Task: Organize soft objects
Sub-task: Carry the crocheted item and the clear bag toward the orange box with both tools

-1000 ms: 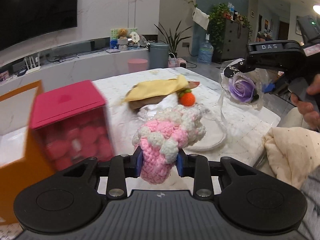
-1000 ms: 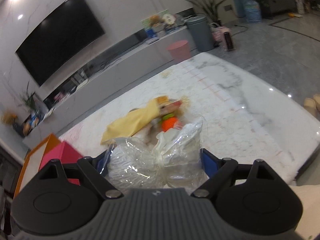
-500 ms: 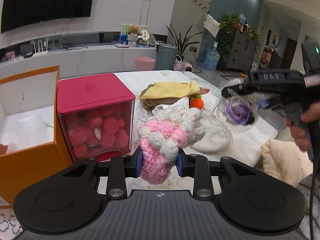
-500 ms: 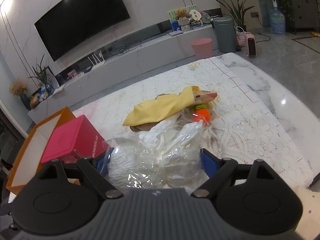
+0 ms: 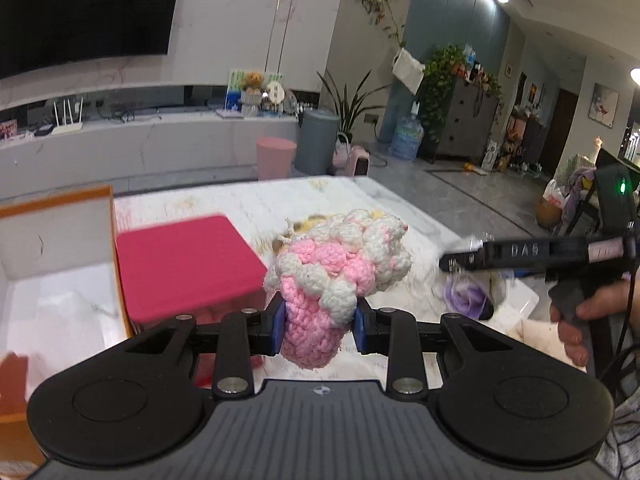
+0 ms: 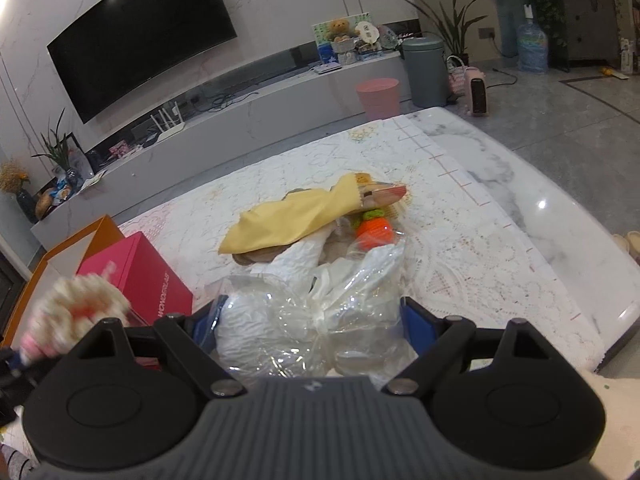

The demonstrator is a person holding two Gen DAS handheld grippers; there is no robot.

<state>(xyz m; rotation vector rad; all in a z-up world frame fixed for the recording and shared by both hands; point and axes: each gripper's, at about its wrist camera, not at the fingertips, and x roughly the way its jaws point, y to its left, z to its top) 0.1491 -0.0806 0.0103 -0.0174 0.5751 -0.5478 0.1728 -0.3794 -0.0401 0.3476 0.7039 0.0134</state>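
Observation:
My left gripper is shut on a pink and white crocheted toy, which is held in the air above the table. Blurred, the same toy shows at the lower left of the right wrist view. My right gripper is shut wide on a crinkled clear plastic package. In the left wrist view that package holds a purple flower. An orange open box stands at the left. A red-lidded box stands beside it.
A yellow cloth and an orange crocheted carrot lie mid-table on the lace-covered table. A person's hand grips the right tool. A pink bin and a grey bin stand on the floor beyond.
My left gripper rose and moved with the crocheted toy, which now hangs above the red box's lid. The right gripper rolled level, then held still with its package.

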